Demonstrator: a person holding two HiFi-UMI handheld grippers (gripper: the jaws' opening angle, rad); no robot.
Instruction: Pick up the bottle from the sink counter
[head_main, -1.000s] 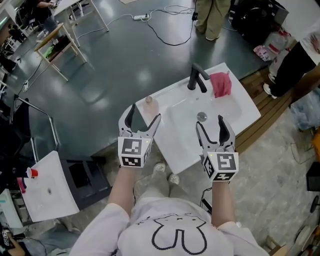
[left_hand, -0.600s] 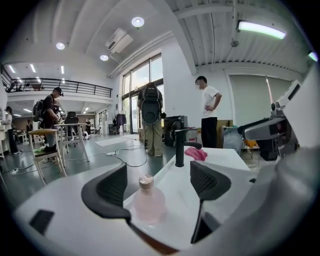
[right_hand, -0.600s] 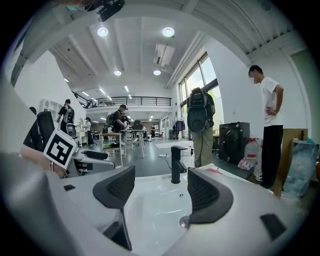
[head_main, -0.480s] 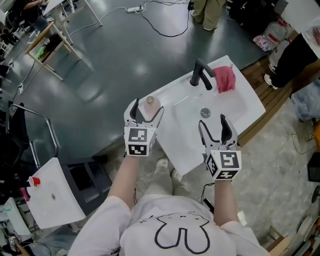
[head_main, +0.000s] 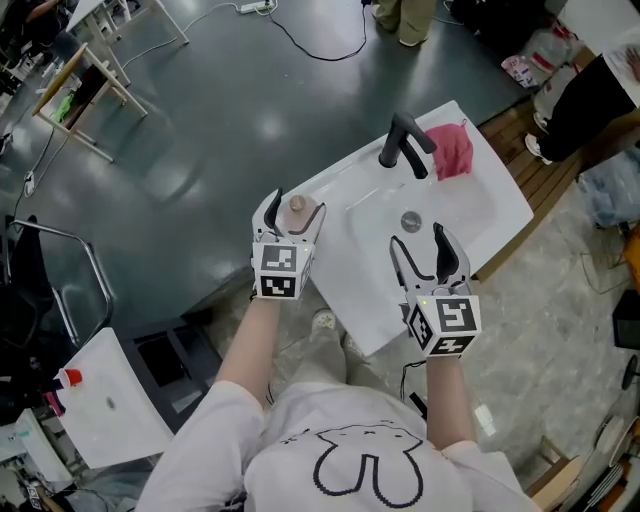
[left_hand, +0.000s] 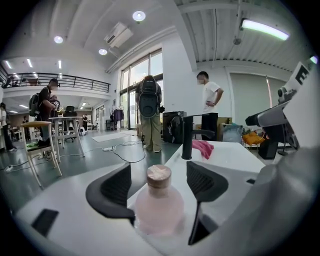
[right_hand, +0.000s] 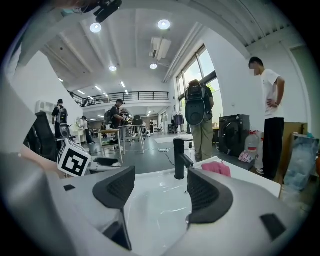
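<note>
A small pale pink bottle with a tan cork-like cap stands upright at the left corner of the white sink counter. My left gripper has one jaw on each side of it. In the left gripper view the bottle fills the gap of that gripper. Its jaws have just been closing, but a gap still shows on both sides of the bottle. My right gripper hangs open and empty over the basin's near edge; the right gripper view shows only basin between its jaws.
A black faucet stands at the counter's far edge, with a pink cloth beside it and a drain in the basin. A second white sink with a red cup sits at lower left. People stand beyond the counter.
My left gripper came forward and down until its jaws stood on either side of the bottle. The right gripper moved slightly forward and down over the basin.
</note>
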